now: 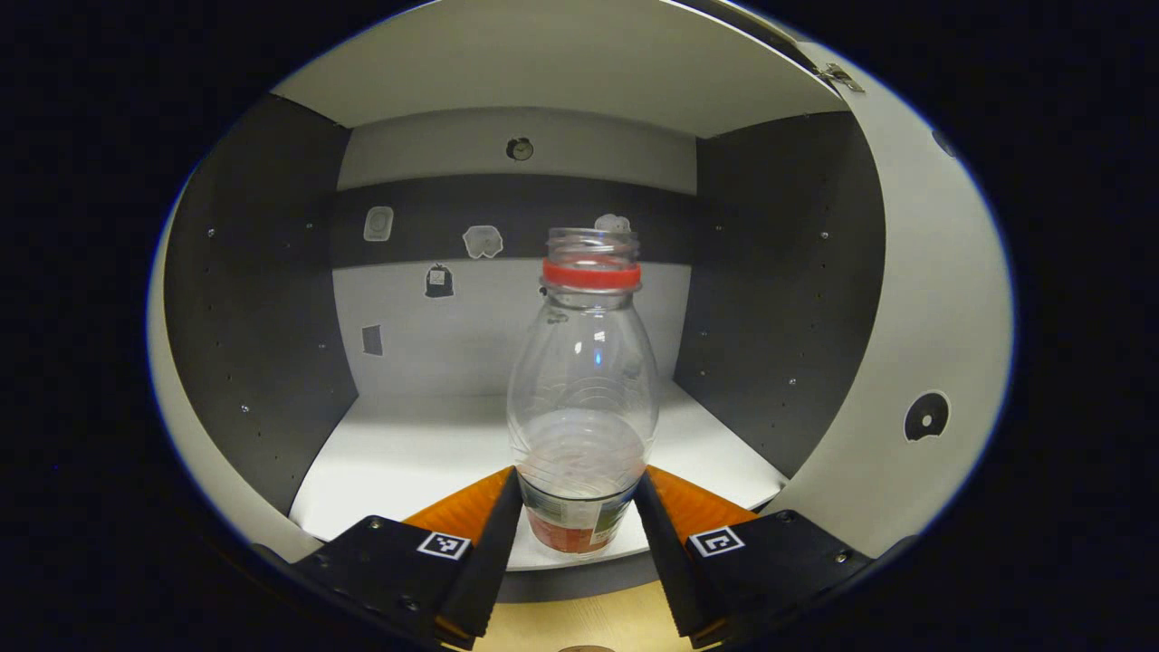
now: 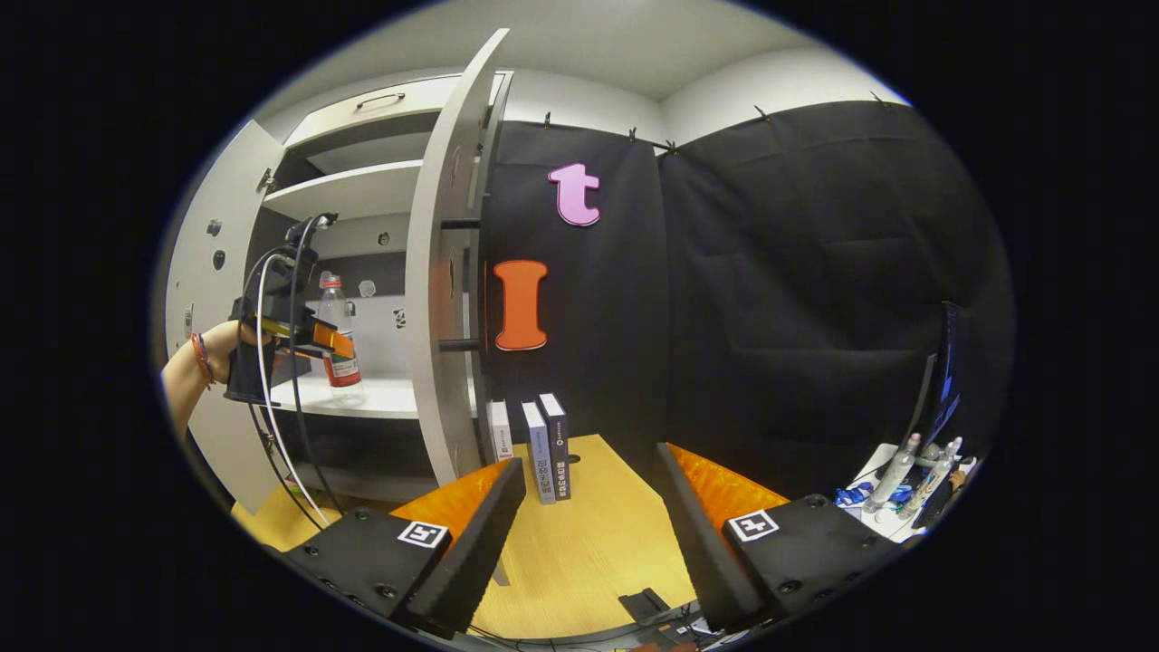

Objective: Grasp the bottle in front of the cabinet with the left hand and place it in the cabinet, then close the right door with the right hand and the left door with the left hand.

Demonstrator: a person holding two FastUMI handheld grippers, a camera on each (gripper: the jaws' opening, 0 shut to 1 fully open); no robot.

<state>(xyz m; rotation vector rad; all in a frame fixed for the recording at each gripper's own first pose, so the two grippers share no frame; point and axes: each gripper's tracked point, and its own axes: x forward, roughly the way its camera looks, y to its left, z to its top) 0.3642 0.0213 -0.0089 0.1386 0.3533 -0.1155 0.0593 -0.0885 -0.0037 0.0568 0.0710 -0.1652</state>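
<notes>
A clear, capless plastic bottle with a red neck ring stands upright at the front edge of the cabinet's white shelf. My left gripper is shut on its lower body, one finger pressing each side. In the right gripper view, the same bottle sits in the left gripper, which a hand holds at the shelf. Both doors are swung open: the right door edge-on and the left door behind the hand. My right gripper is open, holding nothing, and faces the wall to the right of the cabinet.
Three books stand on the wooden surface beside the right door's foot. Cables hang down from the left gripper. Several bottles stand on a table at the far right. The right door's inner face is close beside the bottle.
</notes>
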